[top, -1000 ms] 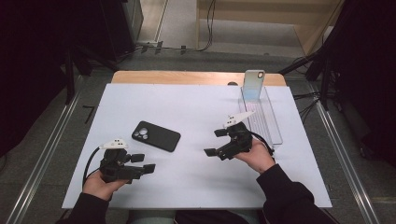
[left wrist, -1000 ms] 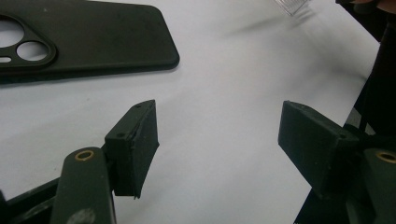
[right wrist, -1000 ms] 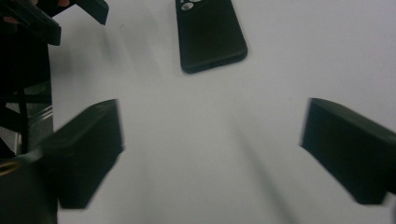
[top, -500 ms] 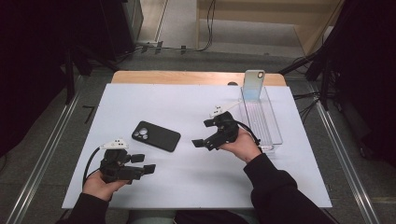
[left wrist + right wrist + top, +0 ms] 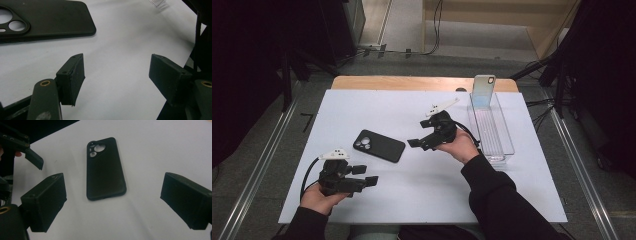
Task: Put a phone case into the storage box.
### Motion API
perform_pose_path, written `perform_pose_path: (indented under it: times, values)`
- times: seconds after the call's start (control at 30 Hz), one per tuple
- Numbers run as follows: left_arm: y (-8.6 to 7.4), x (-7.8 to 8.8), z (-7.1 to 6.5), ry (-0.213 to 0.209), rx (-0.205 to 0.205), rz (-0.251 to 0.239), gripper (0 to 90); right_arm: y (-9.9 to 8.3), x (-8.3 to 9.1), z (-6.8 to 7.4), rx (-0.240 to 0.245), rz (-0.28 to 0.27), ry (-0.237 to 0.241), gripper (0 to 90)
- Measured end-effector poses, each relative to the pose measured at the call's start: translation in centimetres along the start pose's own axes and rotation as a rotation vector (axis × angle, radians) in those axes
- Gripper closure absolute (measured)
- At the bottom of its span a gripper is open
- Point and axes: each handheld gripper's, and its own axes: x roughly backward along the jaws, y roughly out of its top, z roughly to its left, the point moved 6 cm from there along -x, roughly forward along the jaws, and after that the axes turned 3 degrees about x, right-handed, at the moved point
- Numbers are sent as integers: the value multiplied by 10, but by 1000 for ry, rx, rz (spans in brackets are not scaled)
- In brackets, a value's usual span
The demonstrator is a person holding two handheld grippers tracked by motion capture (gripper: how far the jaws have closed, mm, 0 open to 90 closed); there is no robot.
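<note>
A black phone case (image 5: 378,145) lies camera side up on the white table (image 5: 437,200); it also appears in the left gripper view (image 5: 45,20) and the right gripper view (image 5: 105,170). My right gripper (image 5: 418,144) hovers just right of the case, pointing at it, open (image 5: 113,181). Its jaws have just been closing a little, with nothing between them. My left gripper (image 5: 366,175) rests near the front left, below the case, open and empty (image 5: 116,62). One of its jaws appears in the right gripper view (image 5: 33,160).
A clear plastic tray (image 5: 499,145) stands at the right of the table, with a light-coloured phone (image 5: 483,91) propped upright at its far end. A wooden strip (image 5: 412,82) runs along the table's far edge. Metal rails flank both sides.
My right gripper has moved left from beside the tray toward the black case. The left gripper and the case have kept still.
</note>
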Motion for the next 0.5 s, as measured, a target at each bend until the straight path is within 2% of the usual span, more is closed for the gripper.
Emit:
perform_pose_path:
  times: [0.5]
  values:
    - [0,0,0,-3,-1,-2,287,20,-34,2,28,23,28,49]
